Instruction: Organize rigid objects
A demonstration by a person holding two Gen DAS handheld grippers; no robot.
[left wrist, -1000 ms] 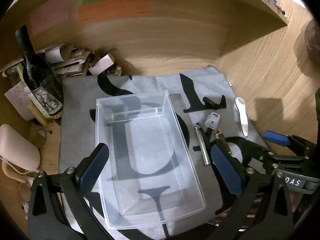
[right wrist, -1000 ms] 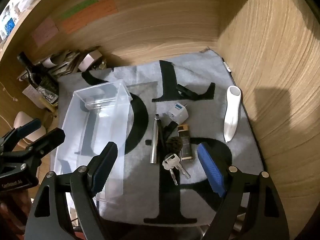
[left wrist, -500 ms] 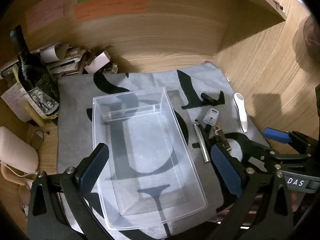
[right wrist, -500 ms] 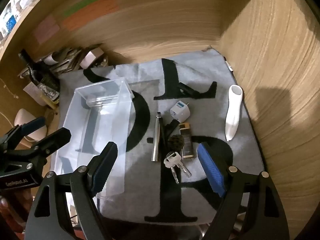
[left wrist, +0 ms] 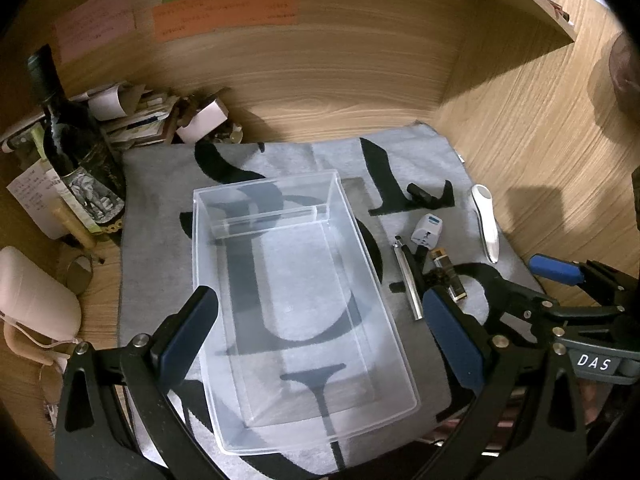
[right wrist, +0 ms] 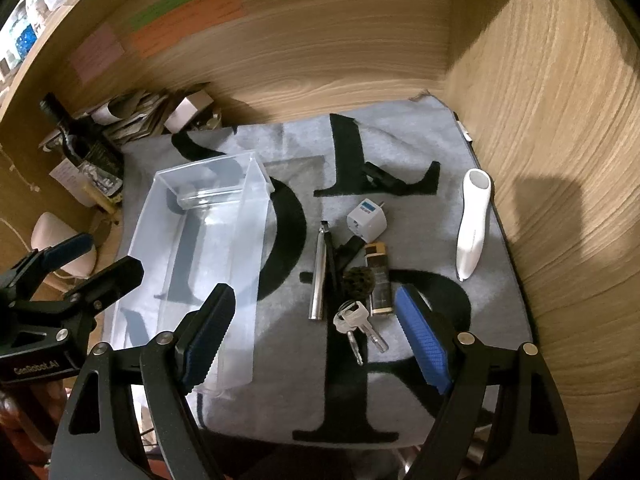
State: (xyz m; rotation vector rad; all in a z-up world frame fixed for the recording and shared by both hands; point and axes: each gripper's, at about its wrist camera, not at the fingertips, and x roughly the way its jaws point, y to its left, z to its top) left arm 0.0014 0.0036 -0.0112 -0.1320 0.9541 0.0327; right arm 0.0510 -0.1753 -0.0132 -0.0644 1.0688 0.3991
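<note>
Keys (right wrist: 356, 322) lie on the grey mat (right wrist: 424, 132), just below a cluster of small things: a metal pen (right wrist: 319, 276), a white plug adapter (right wrist: 366, 222), a lighter (right wrist: 378, 280) and a dark round piece (right wrist: 360, 278) touching the lighter's left side. Only the right wrist view shows the keys; in the left wrist view the left gripper's right finger (left wrist: 452, 336) covers that spot, though the pen (left wrist: 408, 280), adapter (left wrist: 427, 232) and lighter (left wrist: 448, 274) still appear. A white remote (right wrist: 472, 224) lies apart at the mat's right edge, and a black clip (right wrist: 382, 178) sits above the adapter.

A clear bin (left wrist: 296, 300) stands on the mat's left half with nothing in it. The left wrist view looks straight down into it; the right wrist view sees it from the side (right wrist: 208, 256).

The left gripper (left wrist: 320, 332) hangs over the bin, jaws spread wide, holding nothing. The right gripper (right wrist: 312, 340) hangs over the pen and keys, jaws also wide apart and holding nothing.

Against 1.0 s ago, the bin and small things sit a little farther from the left camera, and in the right wrist view the cluster lies slightly lower and nearer the fingers. Nothing on the mat has shifted, and both pairs of jaws keep the same spread.
</note>
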